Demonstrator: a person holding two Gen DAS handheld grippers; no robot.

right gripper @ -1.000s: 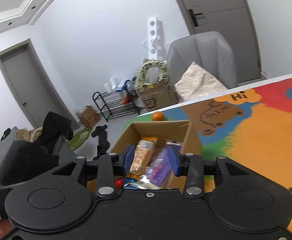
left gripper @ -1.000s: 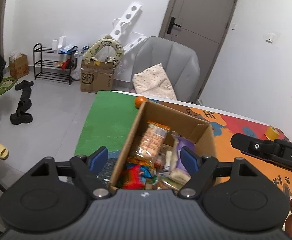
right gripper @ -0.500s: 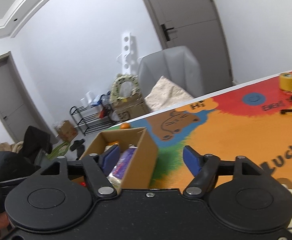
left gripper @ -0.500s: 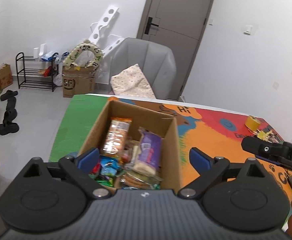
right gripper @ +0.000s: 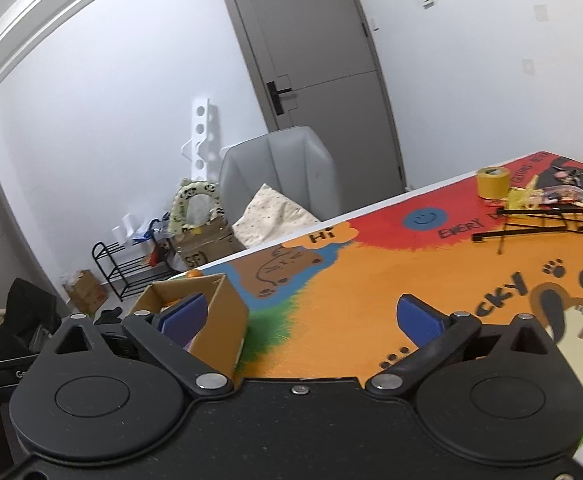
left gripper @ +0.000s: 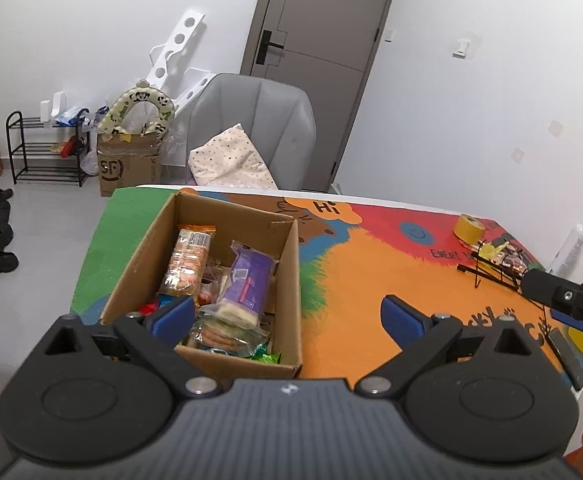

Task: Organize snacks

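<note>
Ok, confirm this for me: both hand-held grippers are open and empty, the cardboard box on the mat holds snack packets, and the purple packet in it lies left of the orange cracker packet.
One detail is wrong. In the left wrist view the purple packet lies right of the orange cracker packet inside the cardboard box. The rest holds: left hand-held gripper and right hand-held gripper are open, empty.

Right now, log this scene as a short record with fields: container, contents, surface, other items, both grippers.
container: cardboard box, open at the top, on the mat's left part
contents: purple snack packet, orange biscuit pack, clear cookie pack, other wrapped snacks
surface: colourful play mat
other items: yellow tape roll, black wire rack far right
left gripper: open, empty, above the box's near end
right gripper: open, empty, over the mat beside the box
</note>
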